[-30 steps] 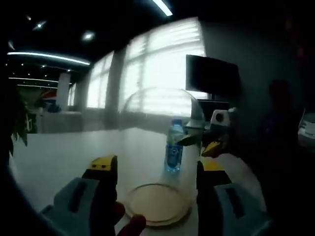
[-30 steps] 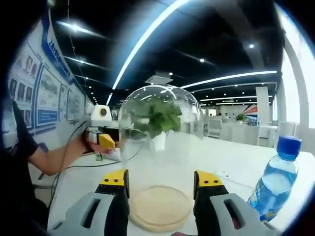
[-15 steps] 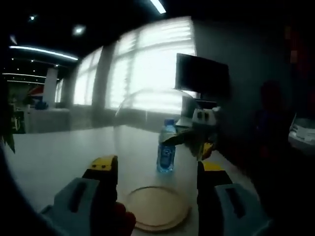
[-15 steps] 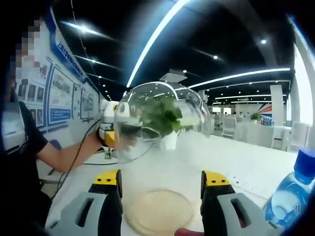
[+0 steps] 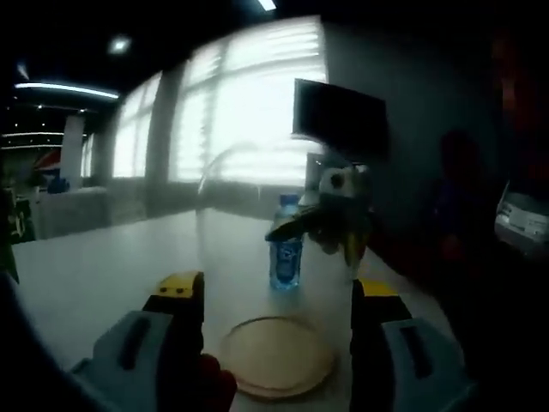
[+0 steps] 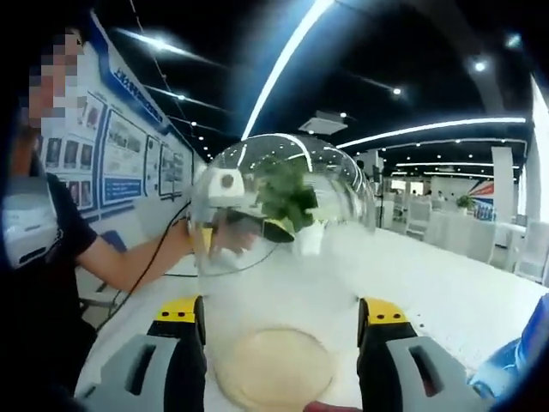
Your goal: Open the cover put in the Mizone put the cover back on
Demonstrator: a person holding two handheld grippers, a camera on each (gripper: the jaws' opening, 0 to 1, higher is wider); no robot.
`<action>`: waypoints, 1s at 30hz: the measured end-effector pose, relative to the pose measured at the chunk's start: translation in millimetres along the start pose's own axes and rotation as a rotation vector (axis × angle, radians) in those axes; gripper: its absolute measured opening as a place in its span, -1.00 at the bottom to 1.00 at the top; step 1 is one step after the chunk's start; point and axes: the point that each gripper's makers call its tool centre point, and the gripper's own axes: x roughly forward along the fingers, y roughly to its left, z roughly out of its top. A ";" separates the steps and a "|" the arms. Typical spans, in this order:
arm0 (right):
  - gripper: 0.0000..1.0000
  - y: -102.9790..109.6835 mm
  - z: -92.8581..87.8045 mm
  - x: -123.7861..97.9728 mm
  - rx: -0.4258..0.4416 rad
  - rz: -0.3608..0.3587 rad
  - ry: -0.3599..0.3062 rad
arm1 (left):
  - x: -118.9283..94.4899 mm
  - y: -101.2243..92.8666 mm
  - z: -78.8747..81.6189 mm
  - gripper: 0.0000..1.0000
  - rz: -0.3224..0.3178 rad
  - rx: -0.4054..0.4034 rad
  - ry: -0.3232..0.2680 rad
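One clear glass dome cover [image 6: 279, 206], one round wooden base [image 5: 279, 354], one Mizone bottle [image 5: 286, 253], two sets of tongs; in the left gripper view the left tongs [image 5: 276, 296] stand apart on either side of the dome's lower wall, whether touching it I cannot tell; the base lies flat on the white worktop [image 5: 94, 275] between the jaws; the bottle stands upright beyond the dome, cap up, long axis vertical; the right tongs [image 5: 330, 225] show through the glass, near the bottle; in the right gripper view the right tongs [image 6: 279, 318] are likewise apart around the dome, rounded top upward; a potted plant [image 6: 287, 202] stands behind it; a person's hand [image 6: 184, 240] holds the other tongs at the dome's far side.
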 end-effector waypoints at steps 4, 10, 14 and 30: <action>0.33 -1.3 5.6 -0.4 -0.013 0.013 -0.019 | 0.4 0.2 0.2 0.17 -0.014 0.011 0.001; 0.41 -1.4 -8.4 8.1 0.061 0.039 -0.029 | 1.2 0.5 0.2 0.18 -0.026 0.024 0.005; 0.46 -0.7 -9.2 11.3 0.061 0.041 -0.037 | 1.7 0.4 -0.1 0.19 -0.027 0.013 0.001; 0.47 0.6 -6.0 12.1 0.097 0.058 -0.068 | 3.6 1.5 -3.5 0.23 -0.041 0.008 0.004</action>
